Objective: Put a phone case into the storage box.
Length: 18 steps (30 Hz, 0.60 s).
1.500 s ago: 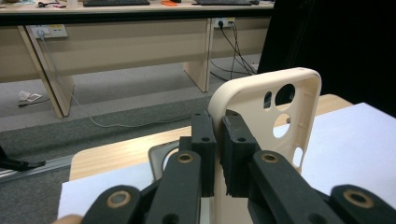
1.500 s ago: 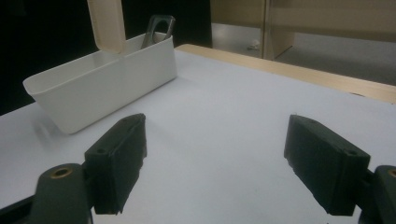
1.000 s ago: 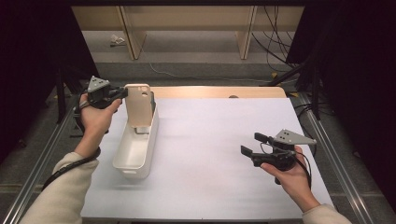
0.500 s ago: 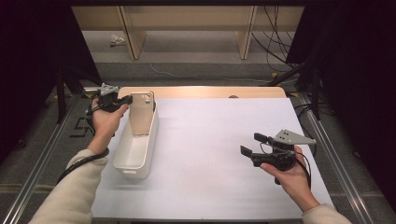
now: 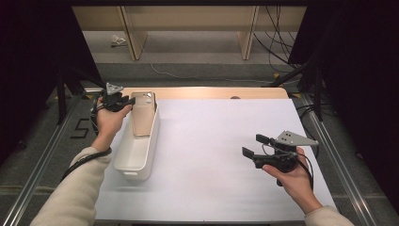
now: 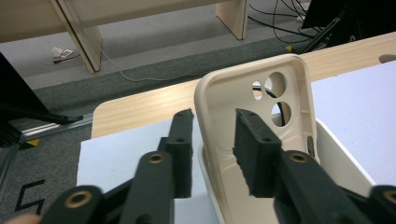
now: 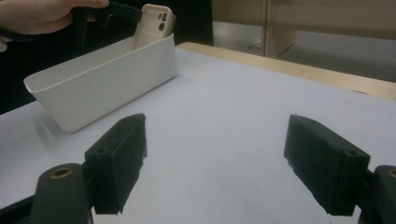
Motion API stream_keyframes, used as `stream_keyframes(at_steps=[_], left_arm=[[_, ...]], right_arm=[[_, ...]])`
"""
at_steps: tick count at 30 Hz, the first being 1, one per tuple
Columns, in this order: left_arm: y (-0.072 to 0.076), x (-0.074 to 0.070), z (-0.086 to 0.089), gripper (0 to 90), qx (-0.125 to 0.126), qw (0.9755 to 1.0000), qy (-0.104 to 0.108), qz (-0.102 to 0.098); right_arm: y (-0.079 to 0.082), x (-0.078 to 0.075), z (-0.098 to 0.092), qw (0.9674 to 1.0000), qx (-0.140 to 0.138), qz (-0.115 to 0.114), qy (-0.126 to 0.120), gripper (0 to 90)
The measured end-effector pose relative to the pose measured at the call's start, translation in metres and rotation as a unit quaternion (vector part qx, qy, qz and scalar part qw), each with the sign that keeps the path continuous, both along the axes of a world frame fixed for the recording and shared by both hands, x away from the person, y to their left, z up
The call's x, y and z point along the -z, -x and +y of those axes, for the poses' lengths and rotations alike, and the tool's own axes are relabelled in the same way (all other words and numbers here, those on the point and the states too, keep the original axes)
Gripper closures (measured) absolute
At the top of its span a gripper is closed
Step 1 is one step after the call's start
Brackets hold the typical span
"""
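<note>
A beige phone case [image 5: 142, 115] stands on end in the far end of a long white bin [image 5: 136, 160], leaning on the bin's wall. My left gripper [image 5: 131, 101] is at the case's top edge. In the left gripper view the case [image 6: 261, 88] has its side rim between the jaws, whose pads stand clear of it; the jaws have just been opening. The left gripper [image 6: 212, 123] is open. My right gripper [image 5: 252, 145] hovers open over the white mat at the right, with nothing between its jaws [image 7: 215, 135]. The right gripper view shows the case [image 7: 152, 25] in the bin [image 7: 102, 88].
A white mat [image 5: 211, 155] covers the wooden table [image 5: 211, 92]. Metal rails [image 5: 339, 160] run along both sides. Beyond the far edge are wooden shelf legs [image 5: 247, 33] and floor cables [image 5: 277, 42].
My left hand came down and lowered the case into the bin's far end, and its jaws have parted from the case. The right hand has stayed put.
</note>
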<state>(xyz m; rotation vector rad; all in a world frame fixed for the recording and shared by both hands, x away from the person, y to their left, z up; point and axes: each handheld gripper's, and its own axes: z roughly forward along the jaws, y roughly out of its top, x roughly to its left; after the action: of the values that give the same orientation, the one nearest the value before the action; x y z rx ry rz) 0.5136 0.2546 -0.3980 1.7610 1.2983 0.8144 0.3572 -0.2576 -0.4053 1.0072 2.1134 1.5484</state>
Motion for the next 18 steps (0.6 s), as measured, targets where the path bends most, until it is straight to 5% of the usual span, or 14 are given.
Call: stream_keyframes(at_steps=[5,12,18], left_arm=[[0.009,-0.007,-0.002,45.5,0.011,0.9999,0.008,-0.002],[0.047,-0.027,-0.006,22.0,0.043,0.9985,0.030,-0.017],[0.087,-0.035,-0.014,14.5,0.094,0.9935,0.060,-0.022]], right_arm=[[0.000,0.000,0.000,1.0000,0.001,-0.001,0.000,22.1],[0.000,0.000,0.001,1.0000,0.000,-0.001,0.003,22.1],[0.001,-0.001,0.002,1.0000,-0.001,-0.002,0.005,21.9]])
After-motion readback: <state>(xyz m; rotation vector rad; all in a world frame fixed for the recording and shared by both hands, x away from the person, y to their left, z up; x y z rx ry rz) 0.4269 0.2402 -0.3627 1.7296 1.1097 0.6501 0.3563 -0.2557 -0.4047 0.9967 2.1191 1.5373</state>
